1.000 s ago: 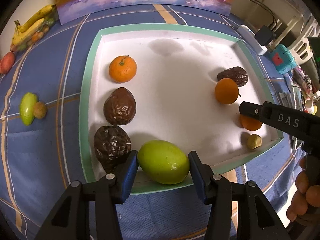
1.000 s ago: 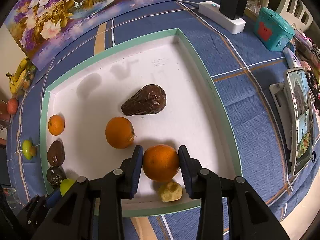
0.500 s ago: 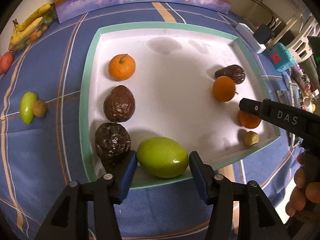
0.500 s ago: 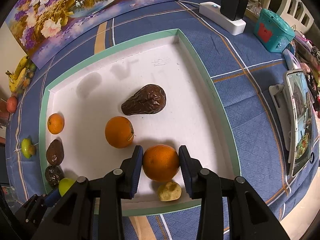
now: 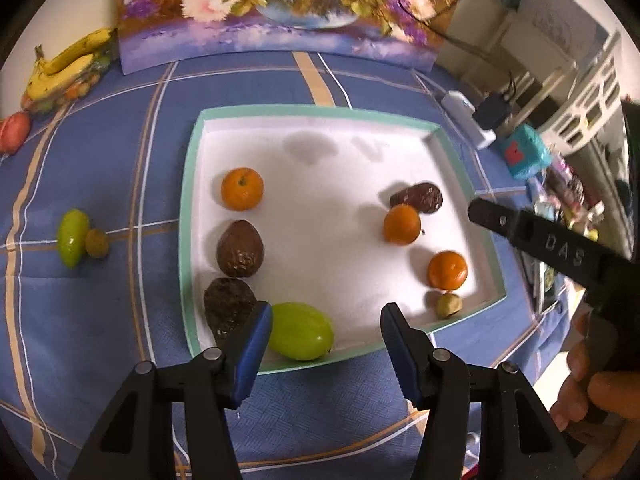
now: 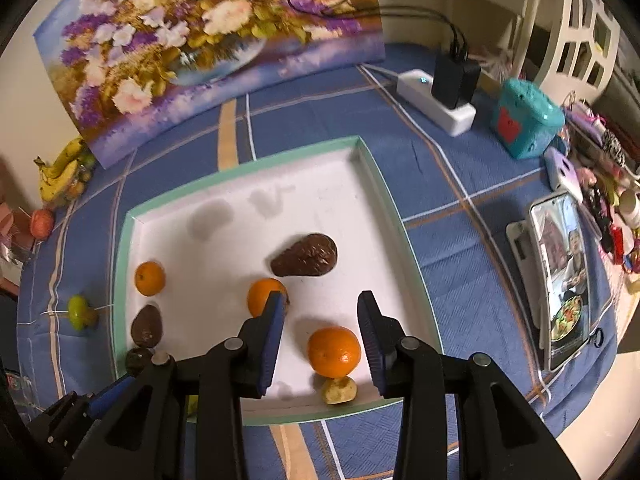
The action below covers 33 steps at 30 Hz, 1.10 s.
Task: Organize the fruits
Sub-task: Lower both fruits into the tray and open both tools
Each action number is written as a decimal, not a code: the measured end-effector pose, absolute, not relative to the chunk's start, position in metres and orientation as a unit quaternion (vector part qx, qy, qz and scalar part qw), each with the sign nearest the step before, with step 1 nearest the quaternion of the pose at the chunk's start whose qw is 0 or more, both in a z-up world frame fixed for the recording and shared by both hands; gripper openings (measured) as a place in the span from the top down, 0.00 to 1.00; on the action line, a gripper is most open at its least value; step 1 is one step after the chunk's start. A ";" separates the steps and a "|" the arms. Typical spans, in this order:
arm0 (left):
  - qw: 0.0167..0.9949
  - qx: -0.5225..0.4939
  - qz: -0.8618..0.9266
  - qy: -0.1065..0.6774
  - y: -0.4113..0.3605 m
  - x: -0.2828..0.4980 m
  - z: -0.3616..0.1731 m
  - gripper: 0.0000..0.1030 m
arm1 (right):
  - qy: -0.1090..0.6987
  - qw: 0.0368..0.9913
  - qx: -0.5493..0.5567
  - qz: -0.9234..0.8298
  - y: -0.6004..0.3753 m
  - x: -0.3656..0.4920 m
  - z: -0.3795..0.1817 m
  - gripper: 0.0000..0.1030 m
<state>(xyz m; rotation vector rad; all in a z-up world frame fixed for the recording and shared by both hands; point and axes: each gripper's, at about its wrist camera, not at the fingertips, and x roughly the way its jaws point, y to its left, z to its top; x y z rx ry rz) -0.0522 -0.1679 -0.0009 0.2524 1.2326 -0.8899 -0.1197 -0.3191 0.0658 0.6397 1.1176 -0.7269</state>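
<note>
Left wrist view: left gripper (image 5: 326, 334) jaws, just opening, stand apart above the green mango (image 5: 300, 336) in the tray (image 5: 188, 216); right gripper (image 6: 320, 334) jaws open, orange (image 6: 334, 352) lying free below.

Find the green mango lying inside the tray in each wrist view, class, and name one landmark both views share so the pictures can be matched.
Left wrist view: the green mango lies in the tray's near left corner, beside a dark avocado, just right of the left tongs' left finger.
Right wrist view: almost hidden; only a green sliver shows behind the right tongs' arm, bottom left.
Shared landmark: the tray's green rim.
</note>
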 end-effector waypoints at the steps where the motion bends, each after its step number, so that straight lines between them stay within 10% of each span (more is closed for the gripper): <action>1: 0.720 0.105 -0.399 0.559 -0.164 -0.049 0.001 0.42 | 0.507 0.741 0.290 -0.331 -0.318 -0.121 0.069 0.62; 33: 0.800 0.019 -0.238 0.550 -0.051 0.031 0.017 0.42 | 0.525 0.784 0.223 -0.246 -0.246 -0.072 0.080 0.62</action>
